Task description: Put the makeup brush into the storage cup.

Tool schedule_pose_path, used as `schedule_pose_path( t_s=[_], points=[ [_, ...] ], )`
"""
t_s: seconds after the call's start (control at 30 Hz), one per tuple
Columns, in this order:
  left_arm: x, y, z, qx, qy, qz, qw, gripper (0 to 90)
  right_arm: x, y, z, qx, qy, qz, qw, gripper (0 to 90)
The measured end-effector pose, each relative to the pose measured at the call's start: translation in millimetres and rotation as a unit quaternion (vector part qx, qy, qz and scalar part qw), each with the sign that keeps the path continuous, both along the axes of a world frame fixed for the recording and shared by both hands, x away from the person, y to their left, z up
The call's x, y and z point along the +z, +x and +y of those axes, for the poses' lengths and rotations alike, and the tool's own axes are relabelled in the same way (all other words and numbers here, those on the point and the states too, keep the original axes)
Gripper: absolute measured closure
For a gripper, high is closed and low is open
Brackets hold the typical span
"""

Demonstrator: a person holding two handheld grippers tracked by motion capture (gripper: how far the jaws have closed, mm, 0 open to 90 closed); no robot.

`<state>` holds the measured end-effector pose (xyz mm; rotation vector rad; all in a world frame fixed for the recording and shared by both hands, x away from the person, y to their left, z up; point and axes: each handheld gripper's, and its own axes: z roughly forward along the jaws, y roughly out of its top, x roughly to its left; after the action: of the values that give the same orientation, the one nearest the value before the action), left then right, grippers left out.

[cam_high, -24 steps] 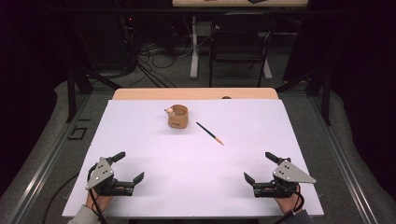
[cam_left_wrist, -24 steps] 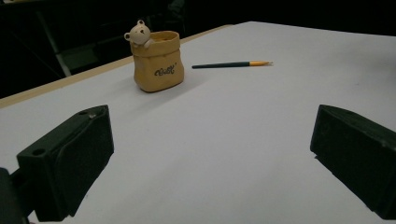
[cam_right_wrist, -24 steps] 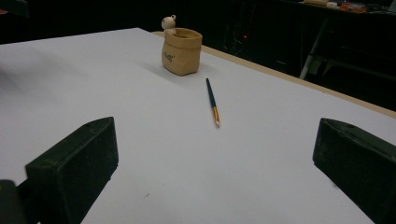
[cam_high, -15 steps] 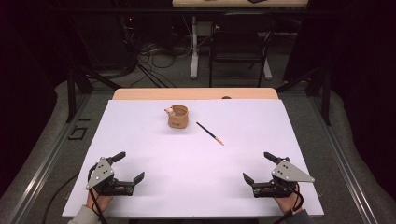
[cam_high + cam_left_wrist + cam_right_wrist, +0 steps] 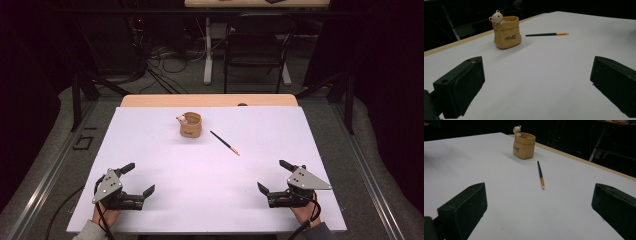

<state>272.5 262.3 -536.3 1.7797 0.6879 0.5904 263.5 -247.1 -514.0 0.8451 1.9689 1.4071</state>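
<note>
I have both grippers parked low at the near edge of the white table [image 5: 150, 210], one at each corner, jaws spread wide and holding nothing. The left gripper [image 5: 136, 180] sits near-left, the right gripper [image 5: 274, 176] near-right, both angled inward toward the middle of the table. That placement looks like a ready stance: each one has a clear line to the things farther up the table.

The paintbrush [image 5: 224, 143] lies flat on the table, well apart from both grippers, dark handle toward the far side and pale tip toward the near-right. In the right gripper view the paintbrush [image 5: 540, 175] lies almost straight ahead between the jaws, tip pointing toward me, so I judge the right gripper the natural one to pick it up.

The little tan pot [image 5: 190, 125], with a small bear figure on its rim, stands upright just beside the handle end, not touching it. In the left gripper view the pot [image 5: 506, 32] sits ahead and to the left. My guess: the left gripper steadies the pot while the brush goes in.
</note>
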Motion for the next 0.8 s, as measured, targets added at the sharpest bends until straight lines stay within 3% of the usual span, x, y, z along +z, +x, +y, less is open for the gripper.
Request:
schedule_pose_path(
  t_s=[0.8],
  points=[
    [0.0, 0.7, -2.0, -0.007, 0.008, -0.001, 0.9999, 0.0, -3.7, 41.4, 22.6, 0.021, -0.008, 0.013, 0.9997, 0.0]
  ],
)
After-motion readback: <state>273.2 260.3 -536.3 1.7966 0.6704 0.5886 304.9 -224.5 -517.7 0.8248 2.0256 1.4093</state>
